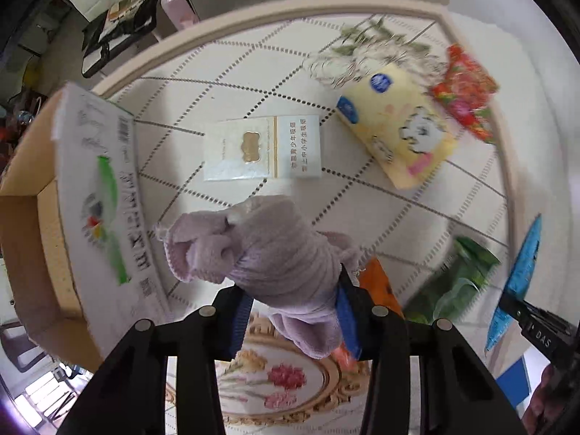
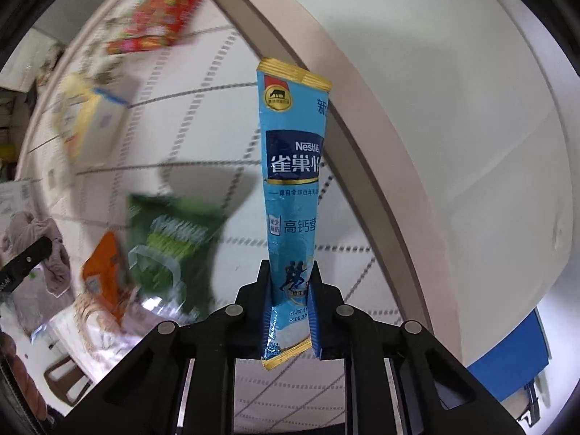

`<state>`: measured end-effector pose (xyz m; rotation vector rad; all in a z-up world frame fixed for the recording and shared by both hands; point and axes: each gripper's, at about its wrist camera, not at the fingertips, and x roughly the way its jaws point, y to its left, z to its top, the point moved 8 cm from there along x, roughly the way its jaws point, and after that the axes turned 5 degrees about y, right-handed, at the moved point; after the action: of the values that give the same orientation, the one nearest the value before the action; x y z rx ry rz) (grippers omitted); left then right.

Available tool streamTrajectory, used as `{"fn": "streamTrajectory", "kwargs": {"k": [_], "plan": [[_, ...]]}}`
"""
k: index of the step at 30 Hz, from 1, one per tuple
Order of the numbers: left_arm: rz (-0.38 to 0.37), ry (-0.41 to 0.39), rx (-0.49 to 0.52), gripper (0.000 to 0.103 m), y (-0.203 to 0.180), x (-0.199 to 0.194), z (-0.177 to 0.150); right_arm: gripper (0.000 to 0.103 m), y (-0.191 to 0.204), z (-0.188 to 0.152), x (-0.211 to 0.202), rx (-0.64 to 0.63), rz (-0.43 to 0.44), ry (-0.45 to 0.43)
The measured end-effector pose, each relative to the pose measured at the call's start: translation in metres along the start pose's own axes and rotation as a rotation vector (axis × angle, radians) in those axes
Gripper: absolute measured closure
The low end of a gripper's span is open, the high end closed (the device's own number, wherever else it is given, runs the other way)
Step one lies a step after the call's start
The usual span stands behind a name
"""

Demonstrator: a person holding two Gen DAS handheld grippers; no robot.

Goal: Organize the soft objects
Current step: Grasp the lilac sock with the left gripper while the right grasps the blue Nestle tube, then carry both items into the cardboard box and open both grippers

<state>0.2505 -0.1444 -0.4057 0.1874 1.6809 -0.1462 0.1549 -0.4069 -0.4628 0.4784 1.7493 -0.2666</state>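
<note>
Mid-sort on the patterned table (image 1: pixel 362 217): we hold a soft item aloft in each tool. Our left gripper (image 1: pixel 293 304) is clamped on a bunched lilac cloth (image 1: pixel 261 250), lifted clear of the tabletop and hanging just beside the open cardboard box (image 1: pixel 32 217) at the table's left edge. Our right gripper (image 2: pixel 291 301) pinches the lower end of a blue Nestlé sachet (image 2: pixel 291 181), which stands upright above the table's right rim.

Judging by what lies around, we are still early to midway. What we can see of the box interior looks bare, so little appears sorted yet. Still on the table: a yellow tissue pack (image 1: pixel 398 130), a white carton (image 1: pixel 261 148), a red floral packet (image 1: pixel 467 90), a green pouch (image 1: pixel 456 279) and an orange packet (image 1: pixel 380 282). The cloth looks closest to going into the box; the sachet and the remaining soft pieces are yet to follow.
</note>
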Motion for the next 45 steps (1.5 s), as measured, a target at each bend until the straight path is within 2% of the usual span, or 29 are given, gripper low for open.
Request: {"fn": "streamTrajectory", "kwargs": {"k": [3, 4, 5, 8, 10, 13, 16, 19, 24, 29, 33, 37, 42, 45], "plan": [[-0.031, -0.049, -0.005, 0.064, 0.013, -0.041, -0.021, 0.085, 0.027, -0.017, -0.028, -0.076, 0.051, -0.039], [-0.033, -0.065, -0.009, 0.064, 0.017, -0.04, -0.018, 0.085, 0.039, -0.026, -0.041, -0.095, 0.06, -0.047], [-0.04, -0.08, -0.014, 0.064, 0.028, -0.049, -0.014, 0.085, 0.056, -0.033, -0.055, -0.127, 0.078, -0.058], [-0.066, -0.124, -0.047, 0.064, 0.063, -0.081, -0.035, 0.085, 0.102, -0.056, -0.09, -0.232, 0.132, -0.083], [-0.071, -0.157, -0.07, 0.064, 0.09, -0.108, -0.049, 0.085, 0.145, -0.07, -0.108, -0.317, 0.165, -0.104], [-0.059, -0.184, -0.1, 0.064, 0.122, -0.13, -0.053, 0.085, 0.212, -0.096, -0.14, -0.443, 0.204, -0.126], [-0.029, -0.208, -0.143, 0.064, 0.163, -0.141, -0.056, 0.085, 0.27, -0.11, -0.148, -0.518, 0.221, -0.126], [-0.046, -0.197, -0.179, 0.064, 0.209, -0.14, -0.055, 0.085, 0.328, -0.118, -0.143, -0.579, 0.213, -0.116], [-0.056, -0.127, -0.187, 0.064, 0.273, -0.106, -0.034, 0.085, 0.421, -0.12, -0.108, -0.634, 0.146, -0.079], [-0.122, -0.034, -0.178, 0.064, 0.314, -0.057, -0.003, 0.085, 0.477, -0.105, -0.058, -0.632, 0.082, -0.026], [-0.213, 0.066, -0.167, 0.063, 0.33, -0.009, 0.024, 0.085, 0.501, -0.08, -0.016, -0.61, 0.048, 0.008], [-0.245, 0.166, -0.138, 0.063, 0.333, 0.034, 0.038, 0.085, 0.516, -0.058, 0.015, -0.602, 0.002, 0.033], [-0.277, 0.209, -0.108, 0.061, 0.325, 0.057, 0.051, 0.085, 0.528, -0.042, 0.035, -0.609, -0.038, 0.051], [-0.286, 0.223, -0.145, 0.061, 0.329, 0.06, 0.052, 0.083, 0.53, -0.039, 0.038, -0.62, -0.051, 0.052]]}}
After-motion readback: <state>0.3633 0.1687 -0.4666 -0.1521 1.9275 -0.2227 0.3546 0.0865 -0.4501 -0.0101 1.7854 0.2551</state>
